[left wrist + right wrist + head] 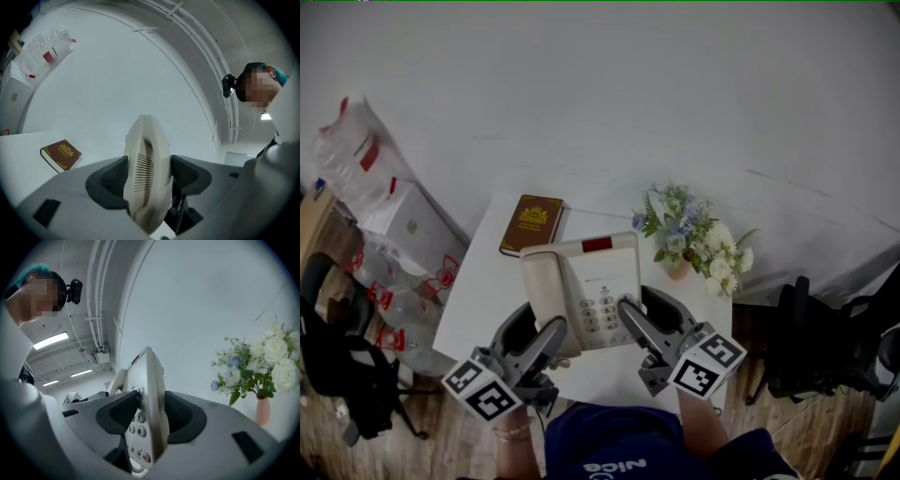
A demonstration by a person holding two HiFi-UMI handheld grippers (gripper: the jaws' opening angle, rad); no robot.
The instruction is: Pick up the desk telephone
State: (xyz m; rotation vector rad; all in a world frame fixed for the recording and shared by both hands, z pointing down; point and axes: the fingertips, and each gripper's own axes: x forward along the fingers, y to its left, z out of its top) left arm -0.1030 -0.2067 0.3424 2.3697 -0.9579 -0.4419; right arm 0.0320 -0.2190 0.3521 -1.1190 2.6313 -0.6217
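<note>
The desk telephone [581, 286] is a cream set with a grey keypad. It sits over the near half of the small white table [483, 281], held from both sides; whether its base is clear of the tabletop cannot be told.

The left gripper [542, 323] is clenched on the handset [145, 173] – in the left gripper view both ribbed pads press the handset's flanks beside its slotted earpiece. The right gripper [645, 305] grasps the opposite edge of the body. In the right gripper view its pads [125, 411] pinch the casing, one on the keypad face and one on the underside, with the number keys showing between them.

Behind the telephone, a brown book [532, 223] with gold print lies flat on the table – apart from the set. Right of it stands a bouquet of white and blue flowers [689, 234] in a pink vase [261, 411].
</note>
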